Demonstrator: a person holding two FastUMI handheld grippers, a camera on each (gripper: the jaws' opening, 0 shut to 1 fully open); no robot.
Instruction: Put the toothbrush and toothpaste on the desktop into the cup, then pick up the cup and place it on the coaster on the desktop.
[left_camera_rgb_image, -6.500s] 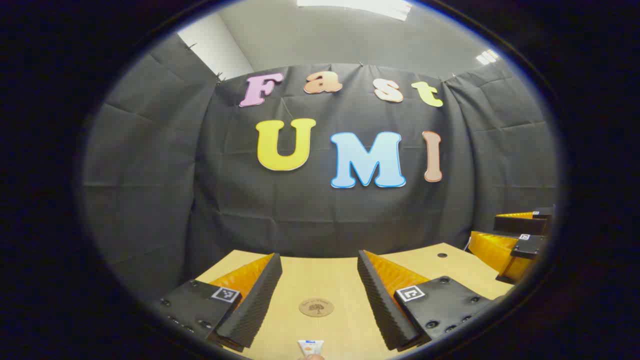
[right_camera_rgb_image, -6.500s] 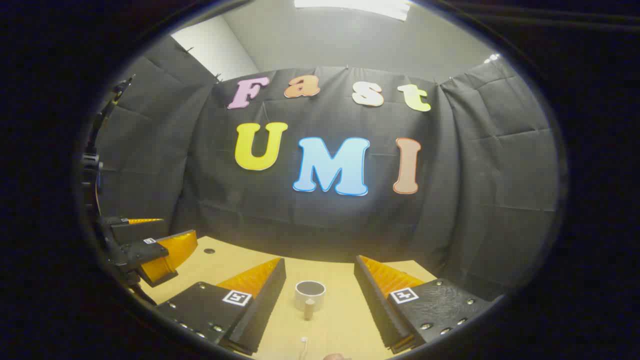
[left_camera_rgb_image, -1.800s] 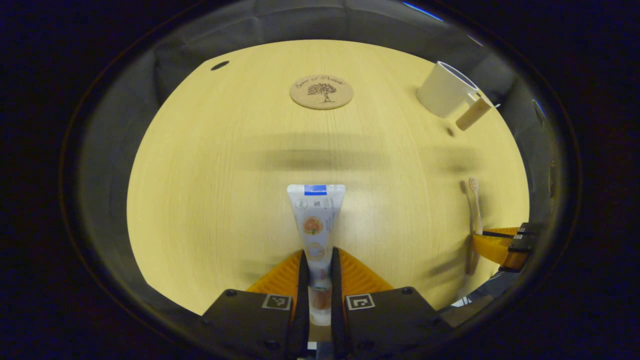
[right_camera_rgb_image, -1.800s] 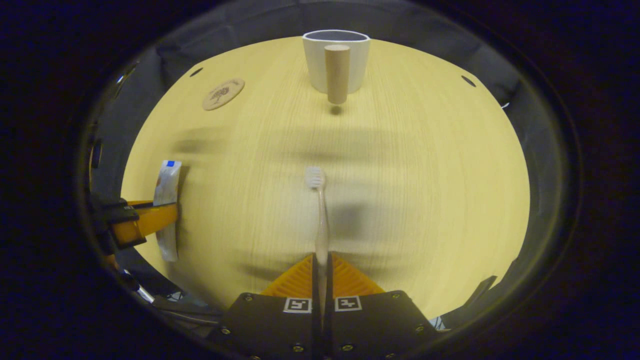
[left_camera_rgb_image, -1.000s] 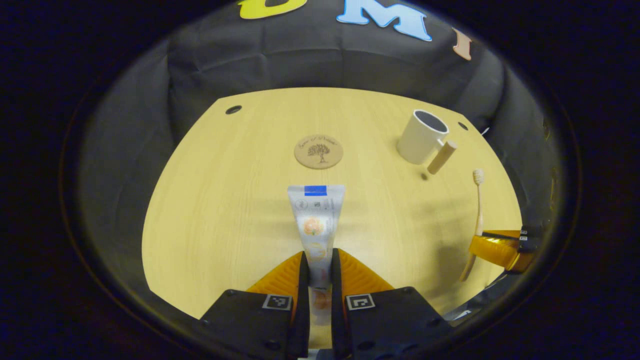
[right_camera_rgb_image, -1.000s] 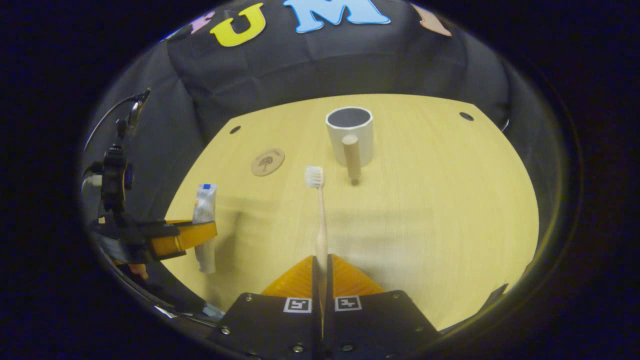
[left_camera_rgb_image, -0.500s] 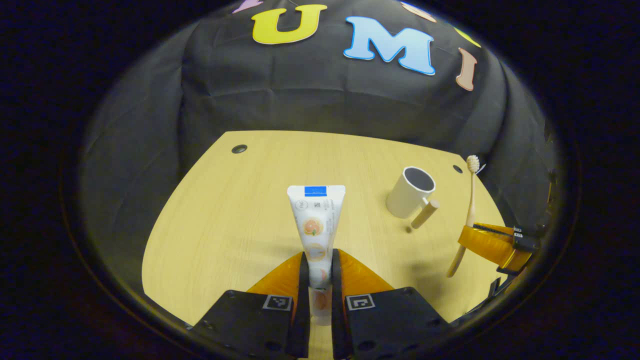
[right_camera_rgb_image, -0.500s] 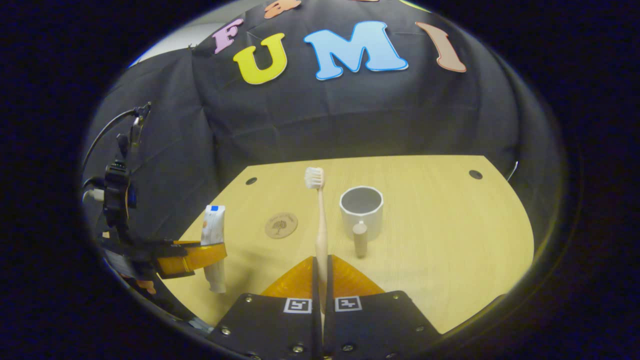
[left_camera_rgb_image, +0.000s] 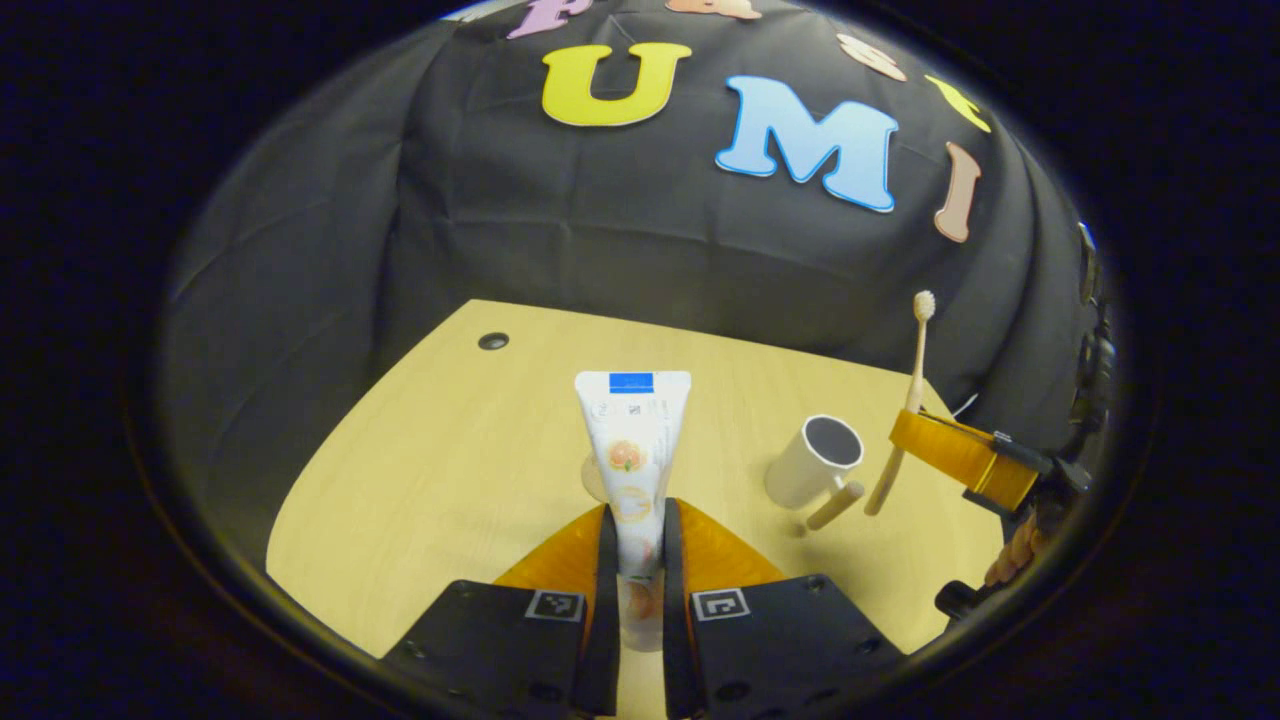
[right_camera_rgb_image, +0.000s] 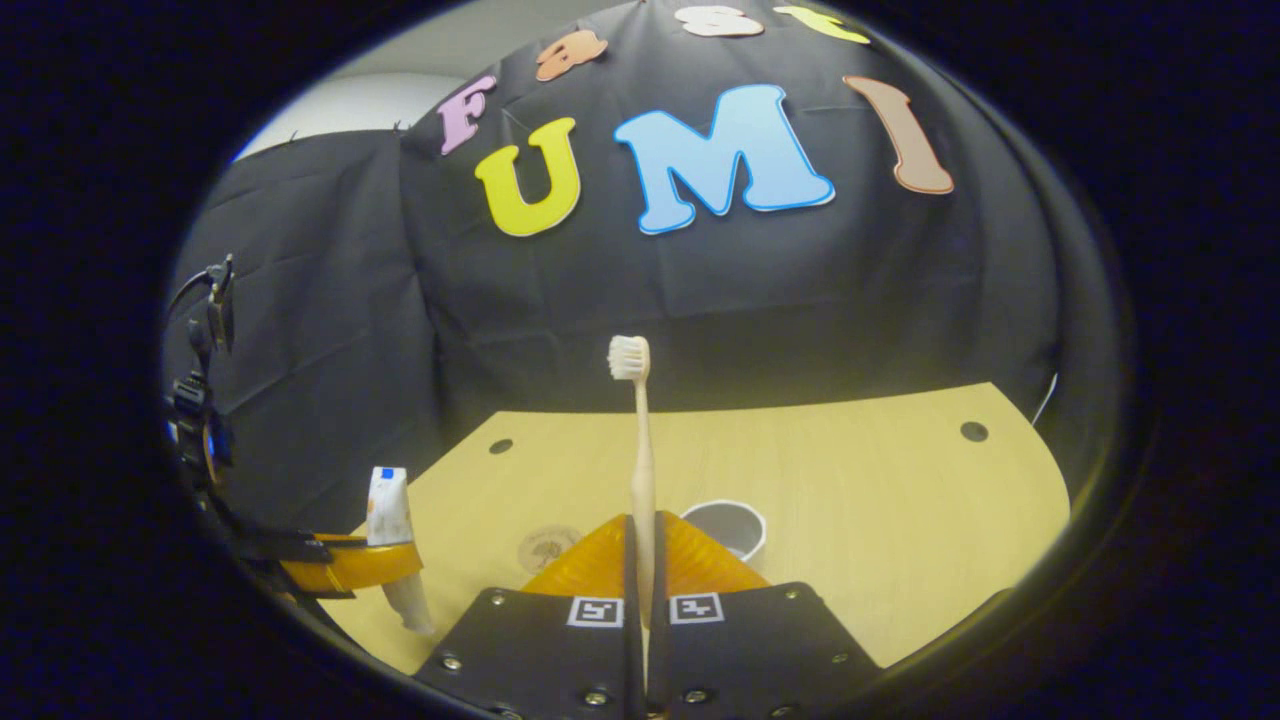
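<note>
1. left gripper view: the left gripper (left_camera_rgb_image: 633, 530) has its fingers pinching the toothpaste (left_camera_rgb_image: 631, 440), which is lifted clear of the desktop (left_camera_rgb_image: 450, 470). the cup (left_camera_rgb_image: 812, 461) stands to the right, handle toward the near side; the right gripper (left_camera_rgb_image: 905, 430) beside it pinches the toothbrush (left_camera_rgb_image: 912, 370), bristles up.
2. right gripper view: the right gripper (right_camera_rgb_image: 643, 560) has its fingers pressed on the toothbrush (right_camera_rgb_image: 640, 450). the cup (right_camera_rgb_image: 733, 526) and the coaster (right_camera_rgb_image: 545, 545) sit just beyond. at the left, the left gripper (right_camera_rgb_image: 385, 560) grips the toothpaste (right_camera_rgb_image: 390, 525).
</note>
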